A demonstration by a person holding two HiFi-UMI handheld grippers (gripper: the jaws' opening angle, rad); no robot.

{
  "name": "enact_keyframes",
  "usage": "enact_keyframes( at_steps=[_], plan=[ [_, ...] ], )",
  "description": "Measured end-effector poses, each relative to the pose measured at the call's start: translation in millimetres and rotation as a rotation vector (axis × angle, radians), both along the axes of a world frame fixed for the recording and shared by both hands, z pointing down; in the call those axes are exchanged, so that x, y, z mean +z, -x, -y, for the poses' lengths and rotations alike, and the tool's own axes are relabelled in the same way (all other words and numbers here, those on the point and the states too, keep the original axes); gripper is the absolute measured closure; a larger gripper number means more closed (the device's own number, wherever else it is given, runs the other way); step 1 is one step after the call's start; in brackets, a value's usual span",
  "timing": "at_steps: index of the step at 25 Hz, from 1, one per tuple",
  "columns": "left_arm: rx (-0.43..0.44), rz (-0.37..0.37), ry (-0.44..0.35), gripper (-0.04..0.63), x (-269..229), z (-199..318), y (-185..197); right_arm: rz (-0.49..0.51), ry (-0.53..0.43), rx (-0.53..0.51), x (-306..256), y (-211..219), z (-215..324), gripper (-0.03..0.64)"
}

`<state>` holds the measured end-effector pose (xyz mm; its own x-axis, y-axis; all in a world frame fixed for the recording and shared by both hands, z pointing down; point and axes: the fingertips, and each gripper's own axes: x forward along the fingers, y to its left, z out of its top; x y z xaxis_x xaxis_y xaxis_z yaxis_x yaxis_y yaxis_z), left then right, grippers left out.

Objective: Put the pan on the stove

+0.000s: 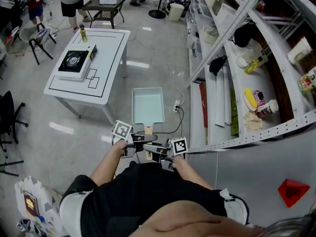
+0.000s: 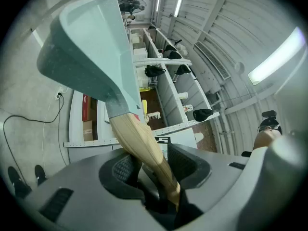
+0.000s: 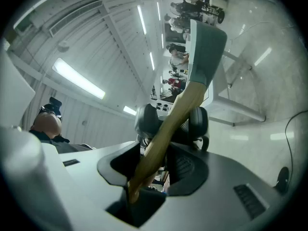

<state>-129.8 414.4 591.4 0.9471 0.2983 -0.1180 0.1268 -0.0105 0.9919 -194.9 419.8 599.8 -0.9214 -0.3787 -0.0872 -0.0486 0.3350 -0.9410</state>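
A square pale teal pan (image 1: 148,105) with a wooden handle (image 1: 148,130) is held out in front of me above the floor, carried by both grippers. My left gripper (image 1: 133,144) and my right gripper (image 1: 165,152) face each other, both shut on the handle. In the left gripper view the handle (image 2: 139,138) runs between the pads up to the pan (image 2: 91,47). The right gripper view shows the same handle (image 3: 173,124) and pan (image 3: 207,47). The portable stove (image 1: 74,60) sits on a white table (image 1: 106,78) far ahead to the left.
A yellow bottle (image 1: 83,32) stands on the table behind the stove. Long white shelves (image 1: 232,83) with bottles and dark caps run along the right. A cable and power strip (image 1: 176,105) lie on the floor. People and chairs (image 1: 37,38) stand at the back left.
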Motion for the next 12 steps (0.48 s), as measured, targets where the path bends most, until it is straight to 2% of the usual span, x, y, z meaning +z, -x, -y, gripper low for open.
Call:
enact_keyframes(
  at_steps=[8, 12],
  plan=[
    [-0.016, -0.001, -0.117, 0.419, -32.4, -19.8, -44.5, 0.006, -0.108, -0.019, -44.1, -42.9, -25.8, 0.448],
    [0.007, 0.013, -0.121, 0.417, -38.2, -36.6, -62.7, 0.017, -0.120, -0.018, -46.5, -59.7, -38.4, 0.448]
  ],
)
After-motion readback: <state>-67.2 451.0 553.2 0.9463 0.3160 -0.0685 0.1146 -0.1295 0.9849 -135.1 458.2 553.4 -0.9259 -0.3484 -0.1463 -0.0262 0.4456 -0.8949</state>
